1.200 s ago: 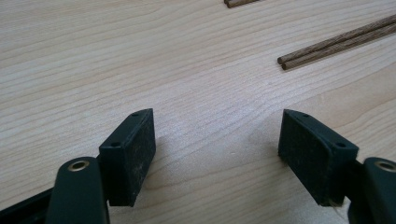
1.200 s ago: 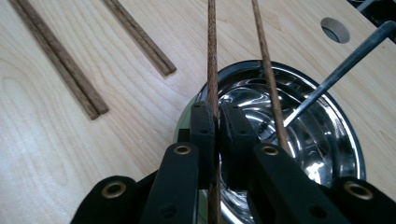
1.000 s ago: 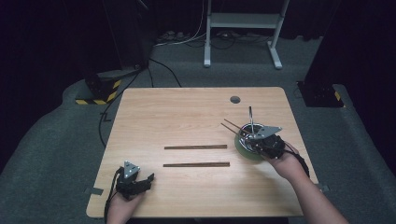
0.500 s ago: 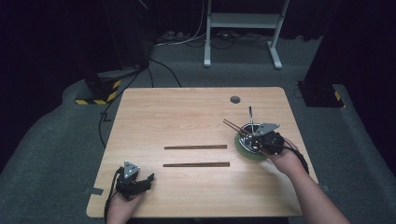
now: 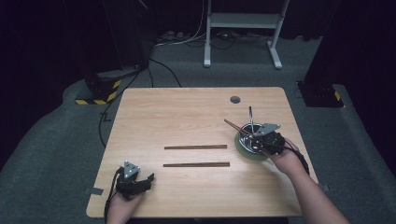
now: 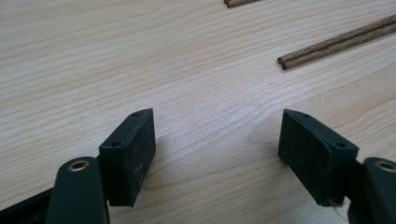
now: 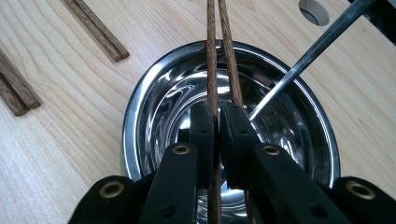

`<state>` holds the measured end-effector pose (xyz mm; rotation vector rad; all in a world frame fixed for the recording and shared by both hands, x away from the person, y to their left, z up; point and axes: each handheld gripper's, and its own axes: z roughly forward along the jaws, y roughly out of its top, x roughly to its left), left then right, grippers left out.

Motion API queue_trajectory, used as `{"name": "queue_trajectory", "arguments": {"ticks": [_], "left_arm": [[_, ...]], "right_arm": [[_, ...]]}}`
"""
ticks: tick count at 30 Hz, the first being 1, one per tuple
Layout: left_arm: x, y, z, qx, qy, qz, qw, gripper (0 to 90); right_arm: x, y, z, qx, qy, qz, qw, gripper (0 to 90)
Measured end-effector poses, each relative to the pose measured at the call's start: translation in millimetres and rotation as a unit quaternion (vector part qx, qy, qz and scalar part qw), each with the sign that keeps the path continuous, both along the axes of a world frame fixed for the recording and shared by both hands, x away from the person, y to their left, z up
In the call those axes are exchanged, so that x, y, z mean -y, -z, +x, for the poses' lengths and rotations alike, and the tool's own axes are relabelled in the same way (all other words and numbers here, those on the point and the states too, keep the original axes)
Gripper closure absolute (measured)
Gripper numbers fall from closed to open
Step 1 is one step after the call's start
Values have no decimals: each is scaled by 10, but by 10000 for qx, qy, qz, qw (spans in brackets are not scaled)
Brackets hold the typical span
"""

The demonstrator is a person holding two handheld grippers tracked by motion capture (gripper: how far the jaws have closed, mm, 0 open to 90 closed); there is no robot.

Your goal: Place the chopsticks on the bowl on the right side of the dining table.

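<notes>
Since the earlier frames almost nothing moves: the right gripper stays over the bowl and only the pair of brown wooden chopsticks in its grip shifts a little, while the left gripper keeps its place near the front left corner of the light wooden table.

The jaws of the right gripper are pressed together on this pair of chopsticks, which passes between the pads and points away over the far rim of the round shiny steel bowl. The bowl stands on a green round base near the right edge of the table. A thin metal handle leans in the bowl, just beside the held chopsticks.

The jaws of the left gripper are spread wide, with only bare table between them. Two other pairs of brown chopsticks lie parallel in the middle of the table, well apart from the bowl.
</notes>
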<state>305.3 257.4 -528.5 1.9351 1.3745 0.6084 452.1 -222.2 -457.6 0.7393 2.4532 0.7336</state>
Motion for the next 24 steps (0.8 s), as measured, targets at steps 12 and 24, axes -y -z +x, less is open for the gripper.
{"name": "queue_trajectory", "arguments": {"ticks": [12, 24], "left_arm": [[0, -1, 0, -6, -1, 5, 10000, 273], [0, 0, 0, 0, -1, -3, 10000, 273]], "right_arm": [[-14, 20, 20, 50, -16, -30, 10000, 822], [11, -38, 16, 33, 116, 290, 9995, 671]]}}
